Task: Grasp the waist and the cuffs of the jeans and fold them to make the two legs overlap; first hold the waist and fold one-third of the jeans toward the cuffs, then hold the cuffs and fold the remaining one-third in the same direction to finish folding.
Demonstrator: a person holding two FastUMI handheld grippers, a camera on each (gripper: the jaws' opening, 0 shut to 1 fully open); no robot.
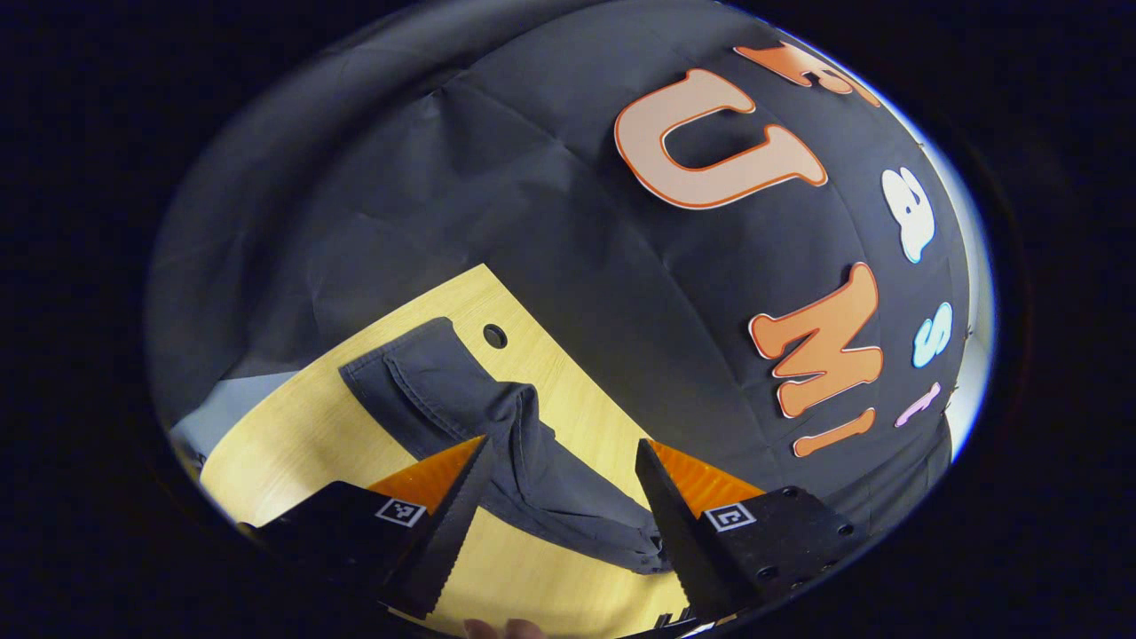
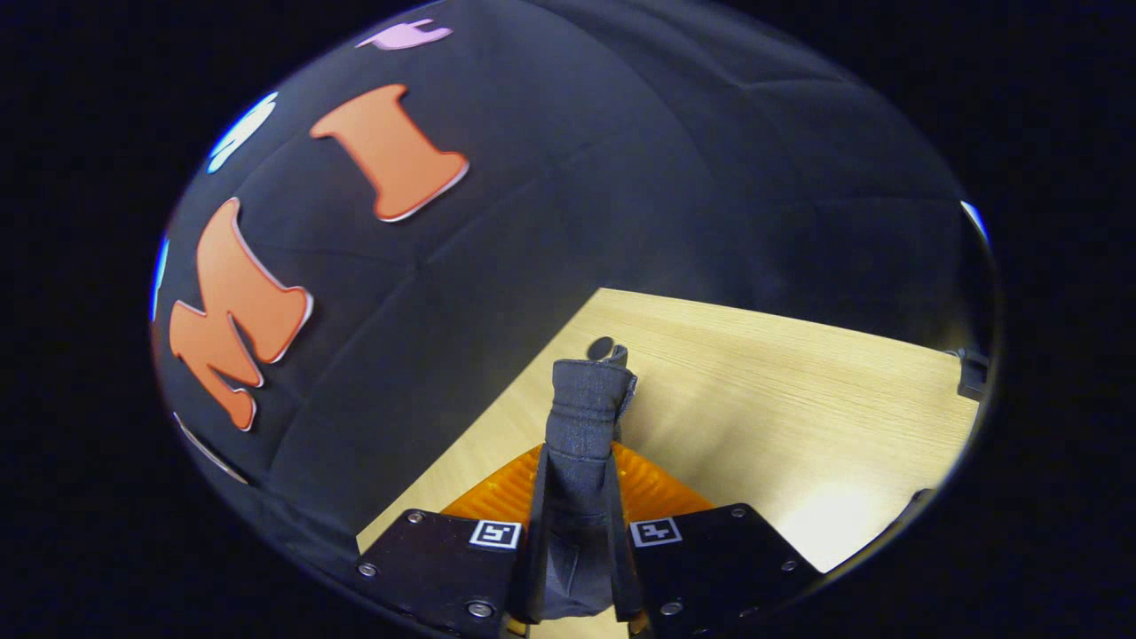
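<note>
Jeans [image 2: 581, 417] pinched in right gripper [image 2: 577, 461], apparently cuff.

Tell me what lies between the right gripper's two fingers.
In the right gripper view, a bunched fold of the dark denim jeans is clamped between the right gripper fingers, above the light wooden table.

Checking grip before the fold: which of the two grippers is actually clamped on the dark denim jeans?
The right gripper: its fingers pinch a bunched fold of dark denim jeans. The left gripper is open.
</note>
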